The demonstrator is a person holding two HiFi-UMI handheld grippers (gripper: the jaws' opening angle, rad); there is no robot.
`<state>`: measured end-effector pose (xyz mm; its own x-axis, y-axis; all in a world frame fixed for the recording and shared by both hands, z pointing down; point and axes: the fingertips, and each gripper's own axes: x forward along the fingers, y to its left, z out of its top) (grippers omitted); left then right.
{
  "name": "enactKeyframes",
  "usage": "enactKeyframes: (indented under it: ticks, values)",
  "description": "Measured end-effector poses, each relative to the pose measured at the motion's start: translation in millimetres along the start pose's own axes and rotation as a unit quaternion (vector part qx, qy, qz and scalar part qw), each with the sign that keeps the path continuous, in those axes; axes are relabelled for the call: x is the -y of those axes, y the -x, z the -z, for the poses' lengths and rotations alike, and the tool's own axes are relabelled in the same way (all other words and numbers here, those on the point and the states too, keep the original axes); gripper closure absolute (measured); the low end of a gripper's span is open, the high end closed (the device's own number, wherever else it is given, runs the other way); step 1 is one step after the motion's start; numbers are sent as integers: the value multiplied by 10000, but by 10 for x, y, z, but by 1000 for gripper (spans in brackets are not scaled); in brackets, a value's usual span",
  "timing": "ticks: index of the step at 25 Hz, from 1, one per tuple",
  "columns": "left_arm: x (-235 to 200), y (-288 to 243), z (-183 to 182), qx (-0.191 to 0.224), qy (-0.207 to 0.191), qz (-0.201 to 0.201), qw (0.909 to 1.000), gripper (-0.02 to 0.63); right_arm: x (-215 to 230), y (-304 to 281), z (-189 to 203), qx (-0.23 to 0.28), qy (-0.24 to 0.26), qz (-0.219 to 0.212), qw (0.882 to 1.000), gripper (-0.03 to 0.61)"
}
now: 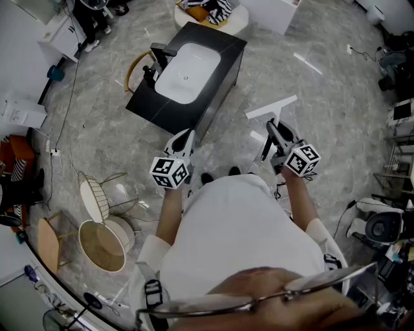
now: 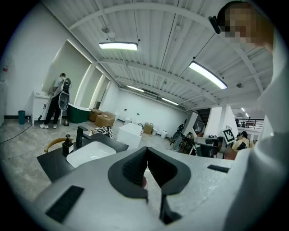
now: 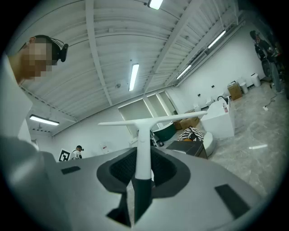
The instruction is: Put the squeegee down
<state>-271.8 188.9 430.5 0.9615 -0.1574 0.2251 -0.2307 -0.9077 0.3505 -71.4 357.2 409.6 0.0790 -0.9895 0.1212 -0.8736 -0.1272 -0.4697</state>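
Note:
My right gripper (image 1: pixel 275 134) is shut on the white squeegee (image 1: pixel 271 107), held out over the floor to the right of the black counter (image 1: pixel 220 77). In the right gripper view the squeegee's handle (image 3: pixel 143 151) stands upright between the jaws of the right gripper (image 3: pixel 143 170), with its T-shaped blade (image 3: pixel 153 121) lying across above them and its dark lower end below. My left gripper (image 1: pixel 184 139) points at the counter's near corner. In its own view the left gripper (image 2: pixel 146 165) has its jaws together with nothing between them.
The counter holds a white sink (image 1: pixel 187 71) and a black faucet (image 1: pixel 159 55). A wire-backed chair (image 1: pixel 96 196) and a round wooden stool (image 1: pixel 102 244) stand at the left. A round table with a striped cloth (image 1: pixel 213 11) stands behind the counter. Equipment (image 1: pixel 384 225) sits at the right.

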Motion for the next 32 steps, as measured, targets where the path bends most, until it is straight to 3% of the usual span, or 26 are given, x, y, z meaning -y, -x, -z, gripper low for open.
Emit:
enactKeyframes:
  ticks: [15,32]
  values:
    - [154,-70,-56,44,-56,65,10000,609,19,56,-44,4,-68,-115,9999,486]
    - [485,-323,55,-83,-27,-208,9997,609,479,235,-82,-133,-306,-322,9989,486]
